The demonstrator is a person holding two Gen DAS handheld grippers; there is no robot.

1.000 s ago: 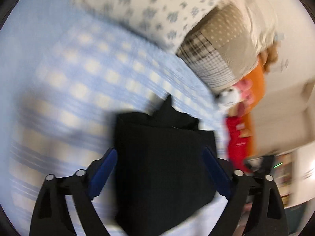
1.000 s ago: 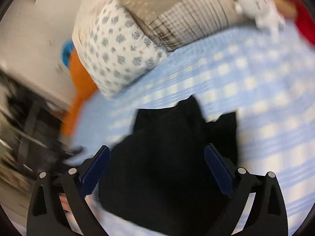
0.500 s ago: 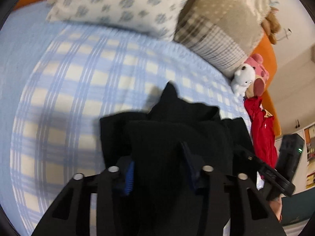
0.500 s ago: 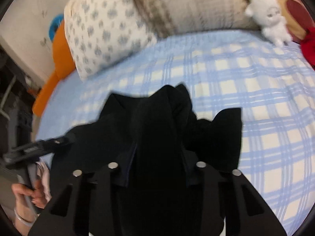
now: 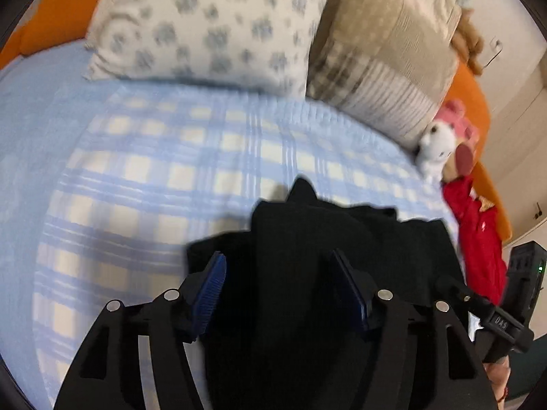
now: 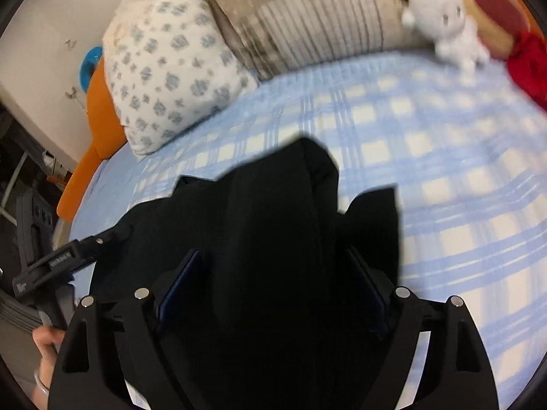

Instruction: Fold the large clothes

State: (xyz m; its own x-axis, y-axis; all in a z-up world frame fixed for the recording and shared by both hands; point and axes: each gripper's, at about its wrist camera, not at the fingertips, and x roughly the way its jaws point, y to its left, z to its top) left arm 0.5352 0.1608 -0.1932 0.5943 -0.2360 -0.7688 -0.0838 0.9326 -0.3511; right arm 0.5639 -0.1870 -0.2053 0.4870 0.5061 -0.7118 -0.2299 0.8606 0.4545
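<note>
Left gripper (image 5: pixel 278 288): jaws opening; the black garment (image 5: pixel 307 256) runs between the blue pads (image 5: pixel 211 287). The left pad stands clear of the cloth; contact at the right pad cannot be told.
Right gripper (image 6: pixel 273 288): jaws opening, set wide; a raised ridge of the same garment (image 6: pixel 273 222) fills the gap. Dark pads against dark cloth, so whether they press on it cannot be told.
Garment axis: the long fold runs away from both grippers towards the pillows, ending in a peak at the far end.
Garment place: on the blue checked bedspread (image 5: pixel 143 177), near its front edge, bunched with flaps out to either side.
Hands: a hand (image 6: pixel 44 341) shows at the lower left of the right wrist view, holding the other gripper's handle.
Beyond: flowered pillow (image 5: pixel 212 24), beige pillow (image 5: pixel 383 58), white plush toy (image 6: pixel 441 17) and red cloth (image 5: pixel 478 239) at the bed's far side.
</note>
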